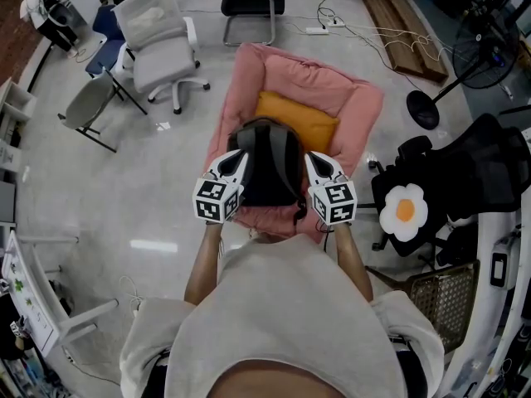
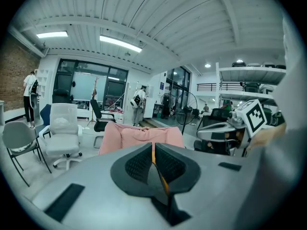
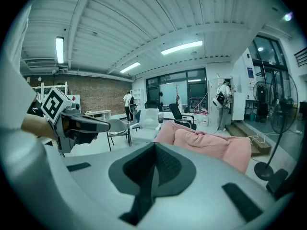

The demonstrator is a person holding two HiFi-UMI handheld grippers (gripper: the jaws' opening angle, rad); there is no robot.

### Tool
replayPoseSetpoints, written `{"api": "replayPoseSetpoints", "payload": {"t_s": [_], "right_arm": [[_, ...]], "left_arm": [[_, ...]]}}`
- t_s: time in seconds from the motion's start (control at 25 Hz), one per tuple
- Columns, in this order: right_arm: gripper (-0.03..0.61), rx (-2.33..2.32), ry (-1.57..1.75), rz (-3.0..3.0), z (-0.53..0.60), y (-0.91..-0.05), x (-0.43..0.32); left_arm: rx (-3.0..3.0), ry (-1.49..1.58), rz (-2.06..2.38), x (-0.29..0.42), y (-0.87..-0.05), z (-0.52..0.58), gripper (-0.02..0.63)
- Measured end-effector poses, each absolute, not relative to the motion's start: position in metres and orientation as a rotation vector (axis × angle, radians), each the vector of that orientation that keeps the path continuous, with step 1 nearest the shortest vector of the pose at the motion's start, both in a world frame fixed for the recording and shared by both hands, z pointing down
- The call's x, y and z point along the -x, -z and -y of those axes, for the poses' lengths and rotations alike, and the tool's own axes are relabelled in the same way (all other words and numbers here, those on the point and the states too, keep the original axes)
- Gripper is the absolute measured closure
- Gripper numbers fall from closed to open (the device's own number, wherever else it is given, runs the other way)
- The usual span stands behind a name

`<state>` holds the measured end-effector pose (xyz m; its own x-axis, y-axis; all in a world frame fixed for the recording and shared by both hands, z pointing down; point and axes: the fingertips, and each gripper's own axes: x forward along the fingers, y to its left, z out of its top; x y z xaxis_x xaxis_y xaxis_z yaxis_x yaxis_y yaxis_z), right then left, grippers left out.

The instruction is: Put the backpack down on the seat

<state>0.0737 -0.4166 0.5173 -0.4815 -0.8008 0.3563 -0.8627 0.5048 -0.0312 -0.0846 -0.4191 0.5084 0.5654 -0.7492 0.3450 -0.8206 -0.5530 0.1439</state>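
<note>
A dark backpack (image 1: 265, 166) hangs in front of me over the near end of a pink floor seat (image 1: 353, 98) that holds an orange cushion (image 1: 294, 118). I cannot tell whether the bag touches the seat. My left gripper (image 1: 236, 158) is at the bag's left side and my right gripper (image 1: 318, 161) at its right. The left gripper (image 2: 153, 148) is shut on a thin dark strap with an orange edge (image 2: 165, 182). Shut as well, the right gripper (image 3: 154, 148) pinches a dark strap (image 3: 140, 198). The pink seat (image 2: 139, 135) (image 3: 211, 145) lies ahead of both.
A white office chair (image 1: 162, 44) and a grey chair (image 1: 87, 106) stand at the far left, a black chair (image 1: 249, 2) behind the seat. A floor fan (image 1: 465, 65) and a black chair with an egg cushion (image 1: 404, 210) are at the right. People (image 2: 138, 99) stand far off.
</note>
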Motion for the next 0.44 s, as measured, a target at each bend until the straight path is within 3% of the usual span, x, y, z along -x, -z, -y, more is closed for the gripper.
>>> {"api": "replayPoseSetpoints", "payload": {"t_s": [0.44], "right_arm": [[0.581, -1.383, -0.301, 2.446, 0.4213, -0.5210, -0.0685]], "left_arm": [[-2.509, -0.364, 1.279, 0.0865, -0.5127, 0.4243, 0.589]]}}
